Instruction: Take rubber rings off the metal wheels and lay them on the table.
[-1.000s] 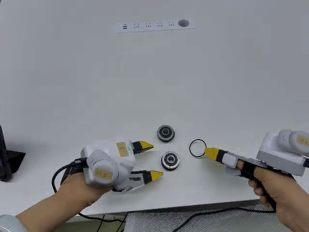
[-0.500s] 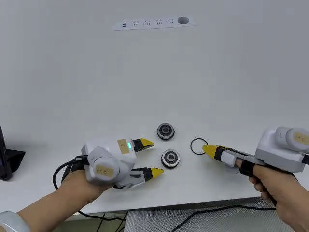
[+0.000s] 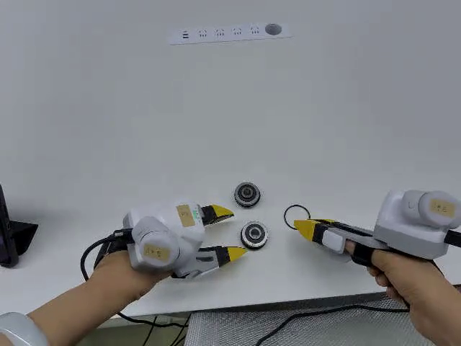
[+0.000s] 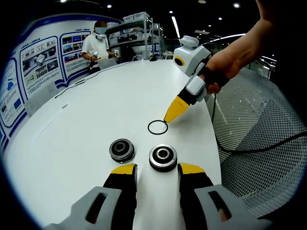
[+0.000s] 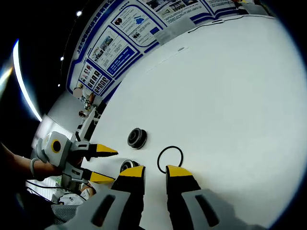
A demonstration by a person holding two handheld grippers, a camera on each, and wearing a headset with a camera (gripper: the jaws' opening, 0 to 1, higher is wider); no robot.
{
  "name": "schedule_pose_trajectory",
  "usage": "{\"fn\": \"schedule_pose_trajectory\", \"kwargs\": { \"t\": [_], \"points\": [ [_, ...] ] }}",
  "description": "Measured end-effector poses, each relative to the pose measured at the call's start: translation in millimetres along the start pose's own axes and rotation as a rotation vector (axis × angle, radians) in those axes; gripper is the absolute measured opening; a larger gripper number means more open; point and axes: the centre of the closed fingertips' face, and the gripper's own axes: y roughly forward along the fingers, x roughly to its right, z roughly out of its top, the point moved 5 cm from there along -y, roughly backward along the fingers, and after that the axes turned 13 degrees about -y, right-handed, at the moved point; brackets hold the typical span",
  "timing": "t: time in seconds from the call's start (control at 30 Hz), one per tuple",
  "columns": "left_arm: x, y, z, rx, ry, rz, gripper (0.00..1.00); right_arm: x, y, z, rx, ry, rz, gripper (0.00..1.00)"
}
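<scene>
Lab or showroom, wall posters (image 4: 41,62), storage racks (image 4: 139,31), white workbench (image 3: 216,130)

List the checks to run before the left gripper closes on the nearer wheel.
1. Left gripper open: ok.
2. Nearer wheel ahead of the gap between its jaws: ok.
3. Right gripper clear of that wheel, tips by the loose rubber ring: ok.
4. Loose ring flat on the table, apart from the nearer wheel and the farther wheel: ok.
5. A rubber ring on the nearer wheel to pull off: cannot tell.
</scene>
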Motion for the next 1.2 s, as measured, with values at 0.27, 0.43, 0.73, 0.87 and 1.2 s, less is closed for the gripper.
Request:
{"fn": "schedule_pose_trajectory", "kwargs": {
  "t": [0.27, 0.43, 0.73, 0.87, 1.2],
  "points": [
    [2.7, 2.5, 1.4, 0.003, -0.002, -0.011, 0.29, -5.8, 3.1, -4.0, -0.012, 0.009, 0.029, 0.18],
    [5.8, 6.3, 4.8, 0.007, 0.002, -0.019, 0.27, -11.1, 5.2, -6.7, -0.014, 0.022, 0.045, 0.18],
    [7.7, 14.0, 11.9, 0.010, 0.009, -0.034, 0.21, -19.3, 12.0, -9.6, -0.024, 0.032, 0.072, 0.18],
    [9.1, 16.2, 12.6, 0.005, 0.015, -0.042, 0.18, -23.2, 14.0, -8.7, -0.017, 0.050, 0.089, 0.18],
    [9.4, 21.4, 9.4, -0.025, 0.025, -0.050, 0.16, -33.1, 17.2, -8.0, -0.010, 0.084, 0.146, 0.28]
  ]
}}
